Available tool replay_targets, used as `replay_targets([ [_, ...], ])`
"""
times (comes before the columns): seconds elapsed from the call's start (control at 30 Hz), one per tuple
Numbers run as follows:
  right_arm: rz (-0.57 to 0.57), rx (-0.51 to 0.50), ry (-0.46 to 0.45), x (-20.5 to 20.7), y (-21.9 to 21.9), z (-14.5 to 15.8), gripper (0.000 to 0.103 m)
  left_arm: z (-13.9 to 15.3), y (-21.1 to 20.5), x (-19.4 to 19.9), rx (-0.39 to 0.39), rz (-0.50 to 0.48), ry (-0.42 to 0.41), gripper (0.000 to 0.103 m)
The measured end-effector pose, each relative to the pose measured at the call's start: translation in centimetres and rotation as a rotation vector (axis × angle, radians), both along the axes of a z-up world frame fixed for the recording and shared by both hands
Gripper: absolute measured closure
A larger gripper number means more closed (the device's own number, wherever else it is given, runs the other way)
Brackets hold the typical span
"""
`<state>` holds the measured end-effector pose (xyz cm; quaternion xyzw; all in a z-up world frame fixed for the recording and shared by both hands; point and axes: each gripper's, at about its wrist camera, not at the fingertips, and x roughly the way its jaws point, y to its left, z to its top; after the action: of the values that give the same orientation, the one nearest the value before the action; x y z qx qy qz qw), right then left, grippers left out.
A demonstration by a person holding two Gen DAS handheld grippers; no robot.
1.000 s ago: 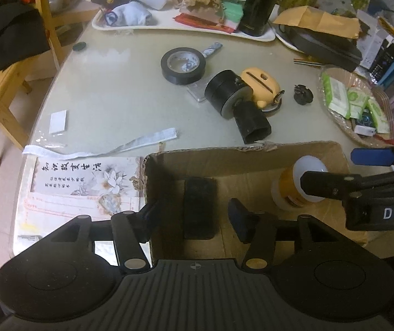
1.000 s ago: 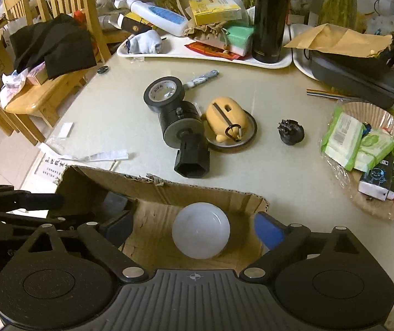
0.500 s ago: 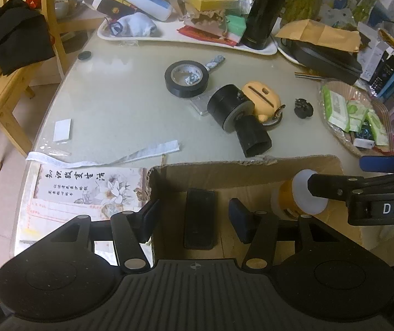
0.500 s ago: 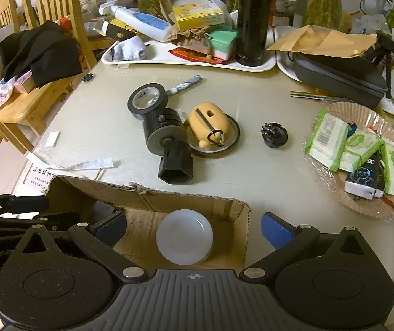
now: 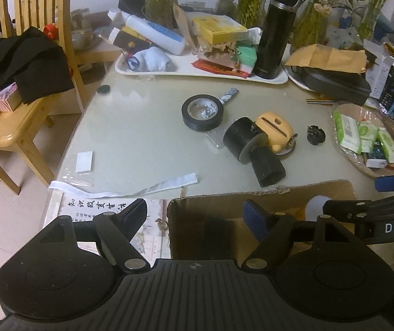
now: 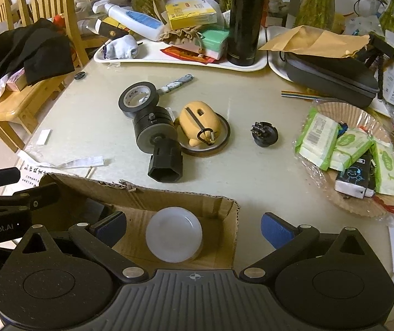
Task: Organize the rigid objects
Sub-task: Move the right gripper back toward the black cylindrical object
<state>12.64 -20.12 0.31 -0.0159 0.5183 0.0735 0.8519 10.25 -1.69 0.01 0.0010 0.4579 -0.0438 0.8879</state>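
An open cardboard box (image 5: 224, 196) sits at the near table edge. A black block (image 5: 216, 231) lies inside it, below my left gripper (image 5: 195, 211), whose jaws are opening with the pads clear of the block. A white-lidded jar (image 6: 173, 238) stands in the box's right part, under my right gripper (image 6: 192, 227), which is open wide without touching it. Beyond the box lie a black tape roll (image 5: 202, 113), a black cylindrical mount with a hex socket (image 5: 252, 149), a yellow pig-shaped bank (image 5: 275, 131) and a small black knob (image 5: 316, 135).
A white tray (image 5: 186, 70) with bottles, boxes and a tall black flask (image 5: 274, 33) lines the far edge. A basket of wipe packets (image 6: 348, 149) sits at the right, a dark case (image 6: 332, 71) behind it. Left of the table stands a wooden chair (image 5: 9, 127) with black cloth on it.
The left jaws have spread wider around the black block, and that view has tilted up toward the table. The right jaws widened away from the jar lid.
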Motion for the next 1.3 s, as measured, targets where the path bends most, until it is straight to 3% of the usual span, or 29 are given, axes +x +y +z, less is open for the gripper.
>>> replay_targets([
  [0.37,-0.007,-0.007,-0.009,0.1,-0.1,0.2,0.000,0.1,0.1,0.0,0.012,-0.005,-0.012,0.027],
  [0.73,-0.055,0.015,-0.031,1.1,-1.6,0.6,0.000,1.4,-0.3,0.8,0.094,-0.086,-0.042,0.027],
  [1.07,-0.035,0.089,-0.035,2.7,-1.3,0.0,0.000,1.8,-0.3,2.8,0.114,-0.135,-0.060,0.027],
  [1.3,0.009,0.121,-0.027,4.5,-0.2,-0.9,0.000,1.6,0.5,3.2,0.090,-0.111,-0.043,0.027],
])
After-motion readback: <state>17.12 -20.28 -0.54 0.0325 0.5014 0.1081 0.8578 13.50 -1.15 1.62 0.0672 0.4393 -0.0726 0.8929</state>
